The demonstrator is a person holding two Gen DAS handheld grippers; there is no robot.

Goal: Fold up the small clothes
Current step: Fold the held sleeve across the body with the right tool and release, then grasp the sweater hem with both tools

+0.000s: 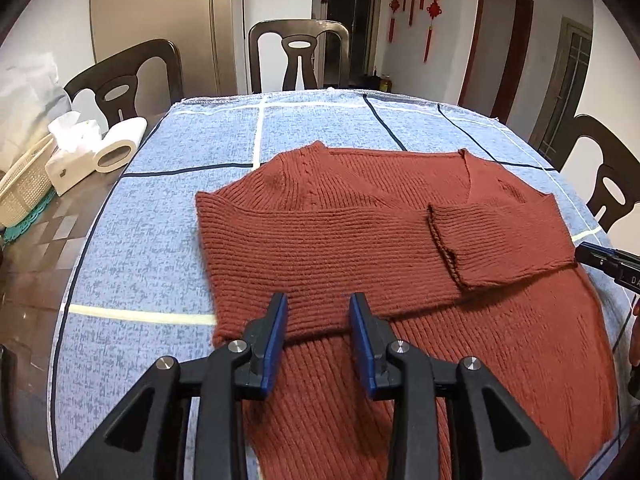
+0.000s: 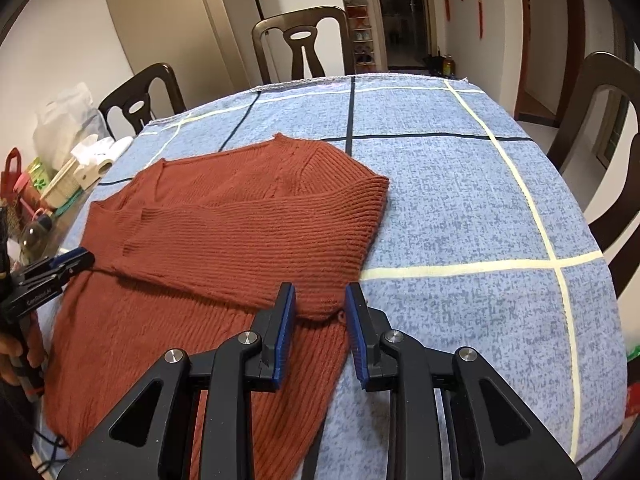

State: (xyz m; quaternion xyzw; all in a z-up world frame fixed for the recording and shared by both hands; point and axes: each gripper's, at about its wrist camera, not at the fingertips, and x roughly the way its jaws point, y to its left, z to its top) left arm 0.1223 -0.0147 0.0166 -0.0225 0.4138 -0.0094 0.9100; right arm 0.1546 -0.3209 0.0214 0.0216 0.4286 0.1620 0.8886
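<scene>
A rust-red ribbed sweater [image 1: 360,240] lies flat on the blue checked tablecloth [image 1: 152,248], both sleeves folded across its chest. My left gripper [image 1: 319,302] hovers open over the lower edge of the folded sleeve near the sweater's left side, with its blue pads apart and no cloth pinched. In the right wrist view the sweater [image 2: 240,232] fills the left half. My right gripper [image 2: 320,292] stands open over the sweater's right edge, where a sleeve end lies flat between the pads. Each gripper shows at the other view's edge: the right gripper [image 1: 604,258] and the left gripper [image 2: 72,260].
Dark wooden chairs [image 1: 298,56] ring the table. Off the cloth at the left stand a tissue box [image 1: 66,168], a paper roll [image 1: 120,148] and a cream basket [image 1: 24,188]. Bare tablecloth [image 2: 460,200] stretches right of the sweater. A hand [image 2: 12,356] holds the left gripper.
</scene>
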